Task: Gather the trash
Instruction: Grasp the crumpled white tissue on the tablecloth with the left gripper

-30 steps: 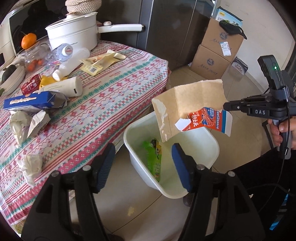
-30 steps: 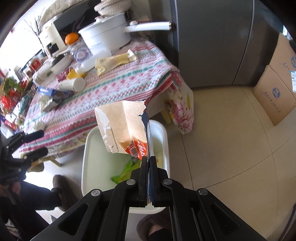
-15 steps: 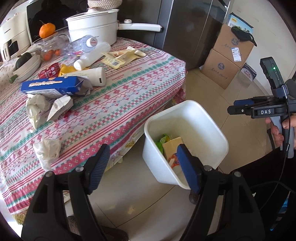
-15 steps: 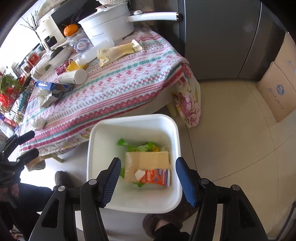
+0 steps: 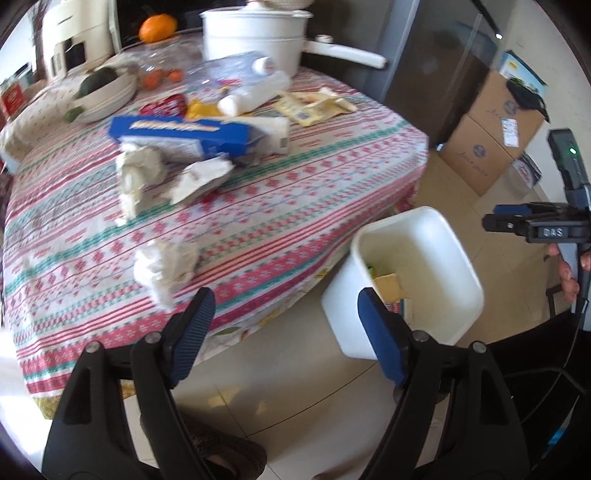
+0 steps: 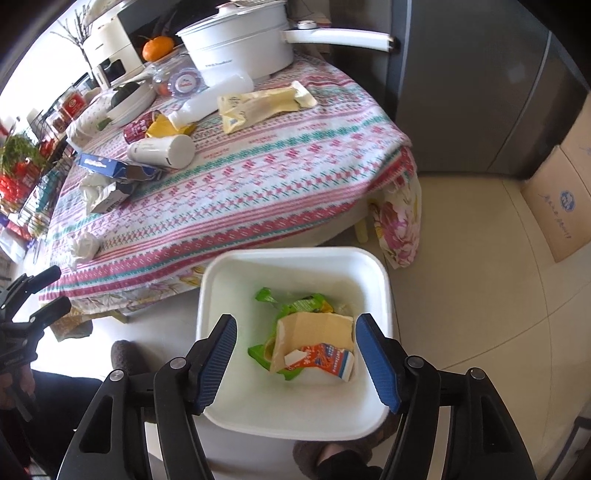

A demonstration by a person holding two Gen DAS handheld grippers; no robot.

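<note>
A white bin [image 6: 295,253] stands on the floor by the table; in it lie a torn cardboard carton [image 6: 317,328] and a green wrapper [image 6: 306,304]. My right gripper [image 6: 295,321] hangs over the bin, its jaws opening with nothing between them. My left gripper [image 5: 284,299] hovers at the table's near edge, jaws opening and empty, with the bin [image 5: 417,214] to its right. Just ahead of it lies a crumpled tissue [image 5: 166,266]. Farther on the cloth are a crumpled paper [image 5: 138,173], a blue box [image 5: 184,131], a white bottle [image 5: 255,98] and a yellow wrapper [image 5: 314,107].
A white pot [image 5: 255,37], an orange [image 5: 157,27] and a bowl [image 5: 107,88] stand at the table's far side. Cardboard boxes [image 5: 491,129] sit by the wall beyond the bin. A grey fridge [image 6: 480,74] stands behind the table. A person's slippered foot [image 6: 332,458] is beside the bin.
The right gripper opened and let go of the torn carton, which dropped into the bin. The left gripper swung left from over the bin toward the table and widened its jaws.
</note>
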